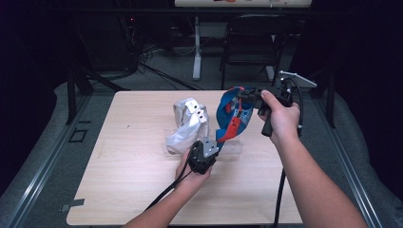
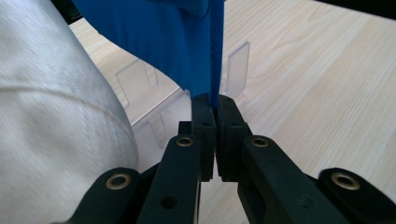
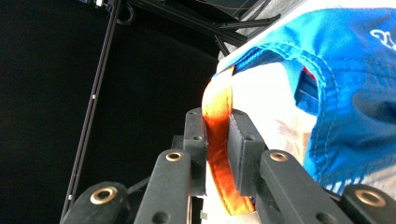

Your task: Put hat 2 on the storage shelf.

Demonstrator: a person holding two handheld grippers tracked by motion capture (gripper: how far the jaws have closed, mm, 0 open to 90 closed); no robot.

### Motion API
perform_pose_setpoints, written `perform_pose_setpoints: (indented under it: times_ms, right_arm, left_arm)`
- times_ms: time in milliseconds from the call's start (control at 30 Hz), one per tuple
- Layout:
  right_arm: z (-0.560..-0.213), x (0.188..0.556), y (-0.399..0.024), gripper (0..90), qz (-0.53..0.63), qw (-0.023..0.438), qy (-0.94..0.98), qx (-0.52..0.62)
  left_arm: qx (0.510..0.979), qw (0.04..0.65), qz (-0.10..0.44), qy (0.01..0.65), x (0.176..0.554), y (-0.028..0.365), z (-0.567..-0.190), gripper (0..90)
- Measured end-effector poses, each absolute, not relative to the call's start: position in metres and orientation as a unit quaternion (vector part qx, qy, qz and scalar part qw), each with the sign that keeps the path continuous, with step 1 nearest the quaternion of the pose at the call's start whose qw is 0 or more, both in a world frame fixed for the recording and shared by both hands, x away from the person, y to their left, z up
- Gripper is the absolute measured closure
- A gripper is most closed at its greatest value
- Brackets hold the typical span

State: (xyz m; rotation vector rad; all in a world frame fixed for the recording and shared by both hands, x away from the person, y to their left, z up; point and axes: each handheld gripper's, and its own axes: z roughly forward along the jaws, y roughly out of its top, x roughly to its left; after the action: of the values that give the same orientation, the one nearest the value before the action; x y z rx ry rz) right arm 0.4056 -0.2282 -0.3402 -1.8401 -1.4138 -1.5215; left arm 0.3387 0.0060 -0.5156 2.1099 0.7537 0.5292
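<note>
- Soft blue fabric cap with orange strap point(image 1: 231, 115) hangs above the table's point(image 1: 119, 166) far right, likely light and floppy
- Left gripper point(image 2: 213, 103) pinches its blue edge
- Right gripper point(image 3: 217, 122) pinches the strap; hems look the surest holds

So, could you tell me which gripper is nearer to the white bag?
Left. The left gripper is right beside the white bag, clamped on the blue bag; the right gripper is farther off.

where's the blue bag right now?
High view: the blue bag hangs above the table, right of centre beside the silver bag, held between the left gripper and right gripper.
</note>
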Motion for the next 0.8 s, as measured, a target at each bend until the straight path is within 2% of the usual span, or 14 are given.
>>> perform_pose_setpoints:
  times_ms: [133, 300, 633, 733, 800]
  right_arm:
    - [-0.346, 0.406, -0.227, 78.9, -0.533, 0.184, -0.501, -0.656]
    - [-0.350, 0.406, -0.228, 78.7, -0.519, 0.162, -0.514, -0.664]
    - [-0.361, 0.405, -0.235, 78.4, -0.508, 0.166, -0.514, -0.671]
    - [-0.362, 0.404, -0.234, 78.2, -0.507, 0.162, -0.515, -0.672]
    - [-0.363, 0.404, -0.233, 77.5, -0.502, 0.156, -0.521, -0.672]
  left_arm:
    - [0.842, 0.395, 0.209, 0.302, 0.340, 0.003, -0.520, 88.1]
    - [0.853, 0.368, 0.220, 0.295, 0.338, -0.001, -0.532, 88.0]
    - [0.851, 0.365, 0.226, 0.301, 0.336, -0.001, -0.534, 87.1]
    - [0.850, 0.365, 0.229, 0.302, 0.334, -0.001, -0.534, 85.8]
    - [0.849, 0.369, 0.229, 0.301, 0.331, 0.000, -0.533, 81.5]
